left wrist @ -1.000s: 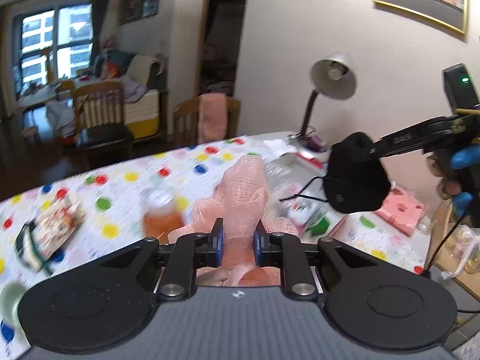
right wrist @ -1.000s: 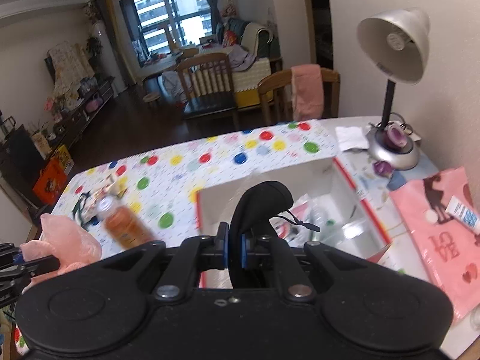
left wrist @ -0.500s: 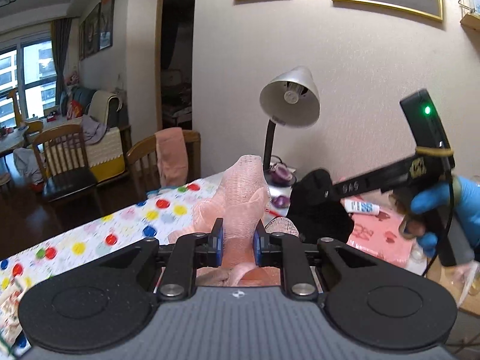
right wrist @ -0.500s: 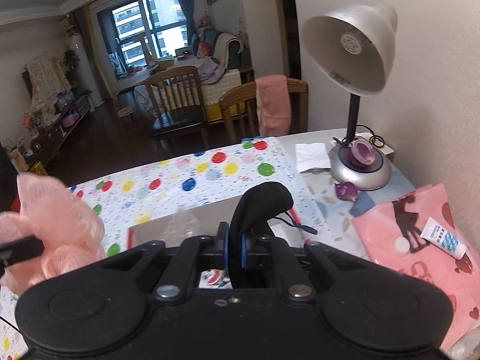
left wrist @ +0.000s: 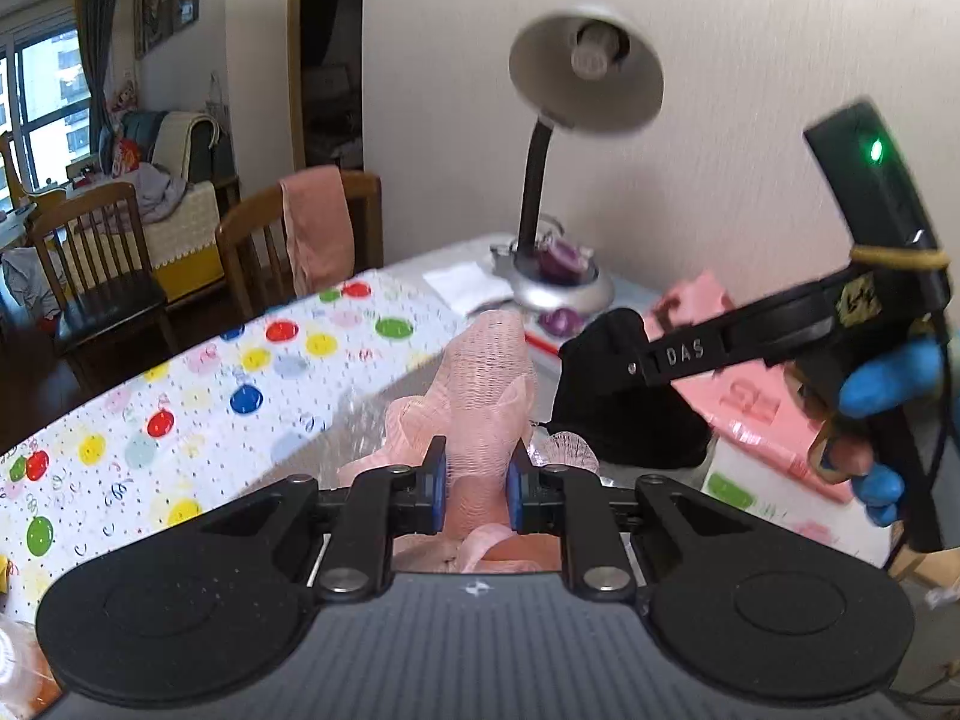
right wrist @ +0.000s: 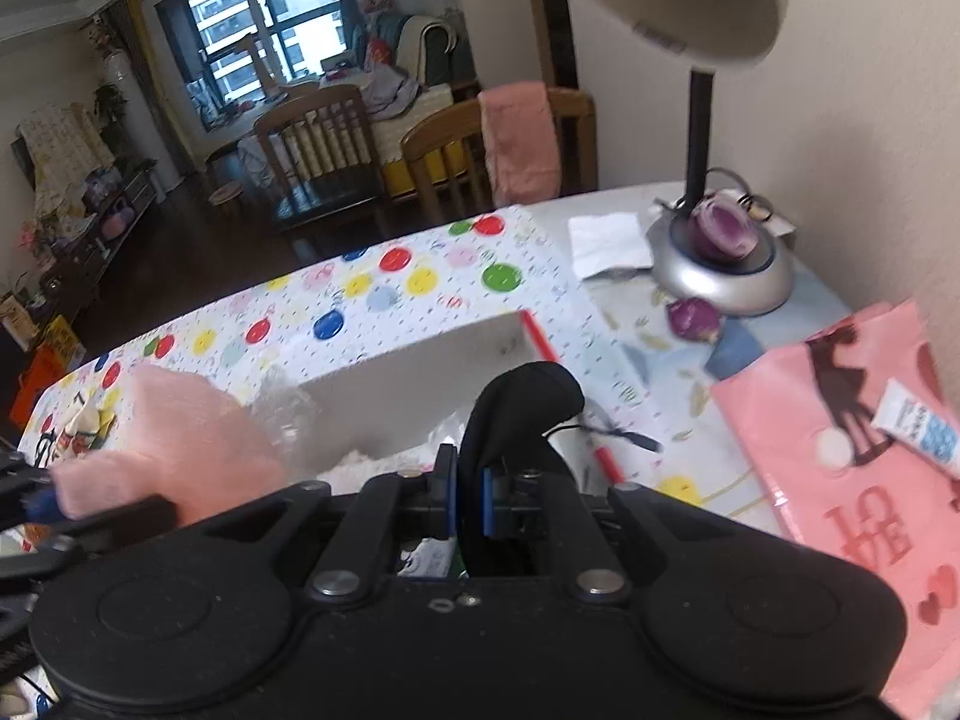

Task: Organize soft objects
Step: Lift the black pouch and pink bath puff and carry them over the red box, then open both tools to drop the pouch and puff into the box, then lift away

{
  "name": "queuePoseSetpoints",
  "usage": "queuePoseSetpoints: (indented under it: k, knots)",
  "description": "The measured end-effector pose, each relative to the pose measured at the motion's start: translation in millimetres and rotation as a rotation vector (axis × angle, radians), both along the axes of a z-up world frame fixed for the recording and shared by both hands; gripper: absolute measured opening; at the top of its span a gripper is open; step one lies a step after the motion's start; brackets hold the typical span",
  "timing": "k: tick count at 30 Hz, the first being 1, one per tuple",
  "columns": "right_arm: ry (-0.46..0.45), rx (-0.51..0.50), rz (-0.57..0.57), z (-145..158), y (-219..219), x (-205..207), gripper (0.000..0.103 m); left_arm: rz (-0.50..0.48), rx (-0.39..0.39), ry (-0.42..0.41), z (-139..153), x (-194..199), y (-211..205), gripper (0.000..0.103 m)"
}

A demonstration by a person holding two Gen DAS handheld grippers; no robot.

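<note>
— What did the left wrist view show?
— The left tool (left wrist: 470,483) clenched a pink mesh pouf (left wrist: 480,384) above the surface (left wrist: 180,420).
— And the right wrist view?
— The right tool (right wrist: 470,495) gripped a black soft pouch (right wrist: 516,414) over a white box (right wrist: 420,354) near the surface's far edge.

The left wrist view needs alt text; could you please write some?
The left gripper pinches a pink mesh bath pouf over a polka-dot table. Beside it, the right gripper holds a black cloth item near a desk lamp.
</note>
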State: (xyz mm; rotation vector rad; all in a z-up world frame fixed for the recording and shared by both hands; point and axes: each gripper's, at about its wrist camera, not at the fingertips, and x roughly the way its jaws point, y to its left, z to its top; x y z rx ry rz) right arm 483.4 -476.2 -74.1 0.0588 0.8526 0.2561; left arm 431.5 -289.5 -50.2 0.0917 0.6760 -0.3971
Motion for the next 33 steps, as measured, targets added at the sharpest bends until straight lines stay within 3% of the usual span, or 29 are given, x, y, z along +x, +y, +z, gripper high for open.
queuePoseSetpoints:
  k: [11, 22, 29, 33]
  knots:
    - [0.086, 0.008, 0.044, -41, 23, -8, 0.007, 0.013, 0.000, 0.143, -47, 4, 3, 0.018]
    - [0.122, 0.027, 0.072, -63, 32, -22, 0.018, -0.003, 0.012, 0.263, -75, -5, 1, 0.018]
    - [0.133, 0.052, 0.083, -62, 34, -26, 0.025, 0.008, 0.009, 0.277, -74, -7, 3, 0.019]
    - [0.134, 0.074, 0.090, -59, 33, -32, 0.034, 0.018, -0.002, 0.275, -73, -10, 5, 0.024]
